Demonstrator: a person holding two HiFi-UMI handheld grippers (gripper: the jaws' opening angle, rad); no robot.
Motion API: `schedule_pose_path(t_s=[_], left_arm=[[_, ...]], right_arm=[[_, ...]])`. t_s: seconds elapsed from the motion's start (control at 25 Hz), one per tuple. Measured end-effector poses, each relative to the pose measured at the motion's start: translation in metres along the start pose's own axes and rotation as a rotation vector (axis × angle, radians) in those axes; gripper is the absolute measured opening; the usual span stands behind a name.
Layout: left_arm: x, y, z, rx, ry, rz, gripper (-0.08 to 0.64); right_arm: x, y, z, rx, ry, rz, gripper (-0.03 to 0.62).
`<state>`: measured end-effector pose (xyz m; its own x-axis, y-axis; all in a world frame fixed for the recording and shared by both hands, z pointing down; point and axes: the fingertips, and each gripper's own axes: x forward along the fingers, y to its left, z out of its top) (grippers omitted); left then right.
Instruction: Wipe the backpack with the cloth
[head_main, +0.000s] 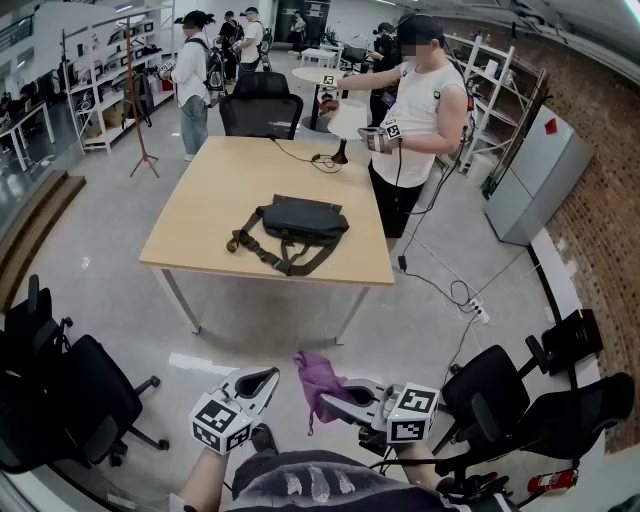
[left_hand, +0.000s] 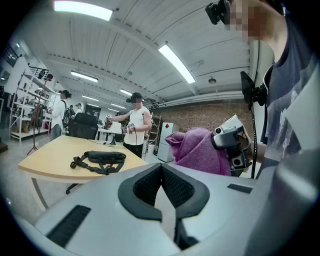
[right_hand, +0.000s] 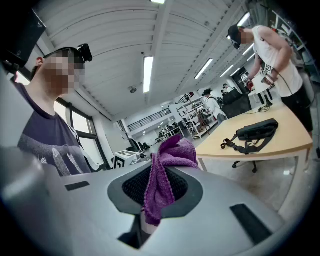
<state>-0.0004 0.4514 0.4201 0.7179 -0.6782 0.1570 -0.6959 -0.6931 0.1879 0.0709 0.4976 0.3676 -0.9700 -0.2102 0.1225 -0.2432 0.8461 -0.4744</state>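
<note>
Head view: backpack (head_main: 303, 218) lies left-right; right gripper (head_main: 332, 402) pinches cloth (head_main: 318, 374), left gripper (head_main: 262, 380) closed, empty.

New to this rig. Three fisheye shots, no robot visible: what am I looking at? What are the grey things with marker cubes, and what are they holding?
No robot arm: a person carries a two-jaw claw in each hand. The head view comes from a camera on that person's head, looking down. The other two views come from cameras riding on each claw, looking along its jaws. The left claw is shut and empty. The right claw is shut on a purple cloth. The marker cubes are part of the claws. Ahead stands a wooden table with a dark backpack lying on it. Another person stands at its far corner. The claws are short of the table, so wiping has not begun.
</note>
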Motion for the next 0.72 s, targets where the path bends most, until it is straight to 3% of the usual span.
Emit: schedule_pose_path(t_s=[0.16,0.32,0.56,0.72], left_arm=[[-0.007,0.06,0.017,-0.002,-0.022,-0.005,0.008],[-0.014,0.108,0.033,0.058,-0.026,0.008,0.008],[-0.011,0.154,0.054,0.053,-0.059,0.004,0.009],[0.01,0.183,0.059,0.04,-0.038,0.016,0.009]], right_arm=[[0.061,-0.014,0.029,-0.052,0.019,0.011,0.029],[0.104,-0.027,0.045,-0.063,0.027,0.005,0.029],[0.136,-0.059,0.075,-0.061,0.013,-0.022,0.031],[0.142,-0.109,0.1,-0.033,-0.027,-0.057,0.031]])
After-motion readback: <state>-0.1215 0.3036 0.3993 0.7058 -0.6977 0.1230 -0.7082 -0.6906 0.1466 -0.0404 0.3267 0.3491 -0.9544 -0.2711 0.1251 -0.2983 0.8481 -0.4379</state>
